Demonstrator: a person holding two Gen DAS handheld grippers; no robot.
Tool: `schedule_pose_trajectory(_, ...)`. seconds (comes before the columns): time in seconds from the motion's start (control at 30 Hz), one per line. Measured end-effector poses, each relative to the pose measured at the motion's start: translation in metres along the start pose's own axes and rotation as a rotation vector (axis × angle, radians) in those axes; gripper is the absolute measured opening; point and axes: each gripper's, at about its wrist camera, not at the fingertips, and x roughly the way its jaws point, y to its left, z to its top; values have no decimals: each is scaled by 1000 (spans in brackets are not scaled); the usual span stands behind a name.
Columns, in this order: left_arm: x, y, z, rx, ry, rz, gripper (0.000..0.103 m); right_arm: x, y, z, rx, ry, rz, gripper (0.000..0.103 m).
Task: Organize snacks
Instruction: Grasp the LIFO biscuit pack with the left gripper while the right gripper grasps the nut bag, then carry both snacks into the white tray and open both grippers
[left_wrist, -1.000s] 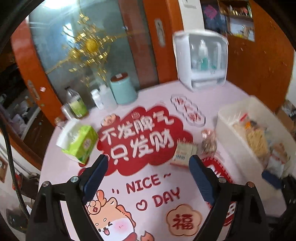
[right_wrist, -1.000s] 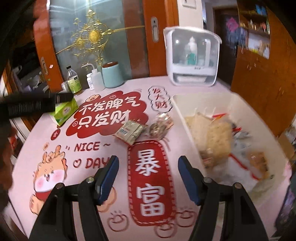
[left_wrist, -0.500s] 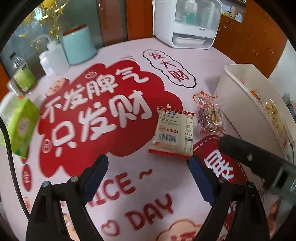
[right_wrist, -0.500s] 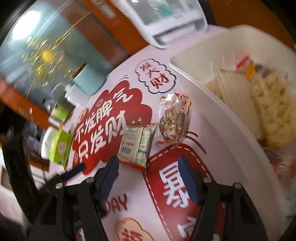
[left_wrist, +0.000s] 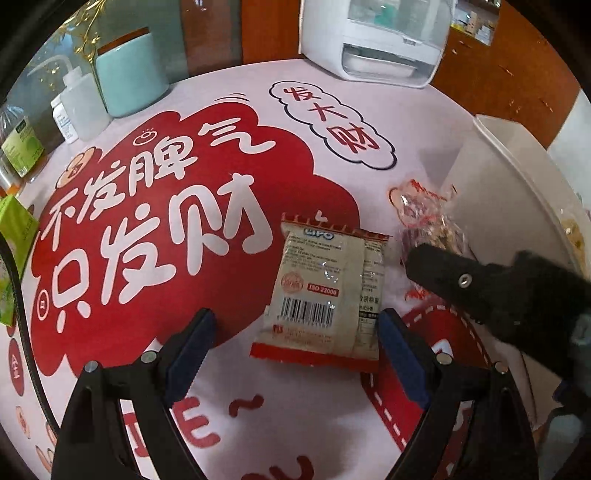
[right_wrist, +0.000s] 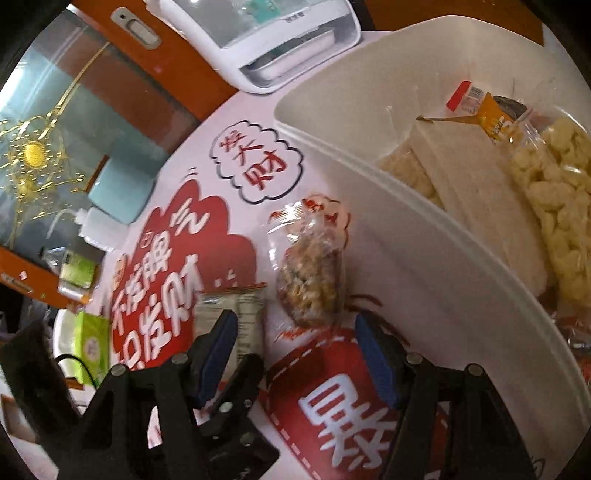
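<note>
The counter (left_wrist: 236, 92) wears a pale pink cloth printed with red cloud shapes and white characters. At its far edge stand a white cabinet with a clear front (left_wrist: 380, 40), a mint-green canister (left_wrist: 127, 74), a white squeeze bottle (left_wrist: 79, 105) and a green-labelled bottle (left_wrist: 20, 147), backed by orange-brown doors and a glass panel with gold ornament. A green tissue box (left_wrist: 14, 243) sits at the left edge. A white bin (right_wrist: 424, 258) along the right side holds bags of pale snacks (right_wrist: 554, 184).

Two snacks lie on the cloth just beside the bin: a cream packet with red ends (left_wrist: 325, 295) and a clear bag of nuts (right_wrist: 310, 280) (the two are near each other, not clearly touching).

The left tool (left_wrist: 295, 354) is spread wide over the cream packet, nothing between its pads. The right tool (right_wrist: 295, 350) stands half spread above the nut bag's near end, also empty.

Compared with a second ago, both tools have dropped and tilted toward the snacks, which now fill far more of each view; the right one has also rolled, slanting its view.
</note>
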Motion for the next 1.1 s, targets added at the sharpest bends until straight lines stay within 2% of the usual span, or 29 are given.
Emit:
schedule_pose_trajectory(0.17,4,0,7,-19,-10,-3,88,6,2,9,11,-21,-28,67)
schedule_pose_trajectory(0.37,7,1,9,-26,-29,5,87,14,14,13,-45,-33,-103,68)
schedule_pose_trajectory(0.47,6,4,10,-28,-49,13,76,14,16,14,-59,-24,-123,66)
schedule_pose_trajectory(0.53,3,11,10,-39,-64,12,57,15,17,15,-80,-20,-155,57)
schedule_pose_trajectory(0.67,-2,24,8,-68,-68,-29,46,18,23,16,-138,-18,-215,46)
schedule_pose_trajectory(0.73,-4,32,7,-93,-69,-50,42,19,24,17,-159,-20,-213,44)
schedule_pose_trajectory(0.87,-8,40,3,-115,-73,-30,42,18,22,15,-172,-21,-184,43)
schedule_pose_trajectory(1.1,-46,54,-8,-174,-117,-38,42,2,24,3,-180,20,-65,43)
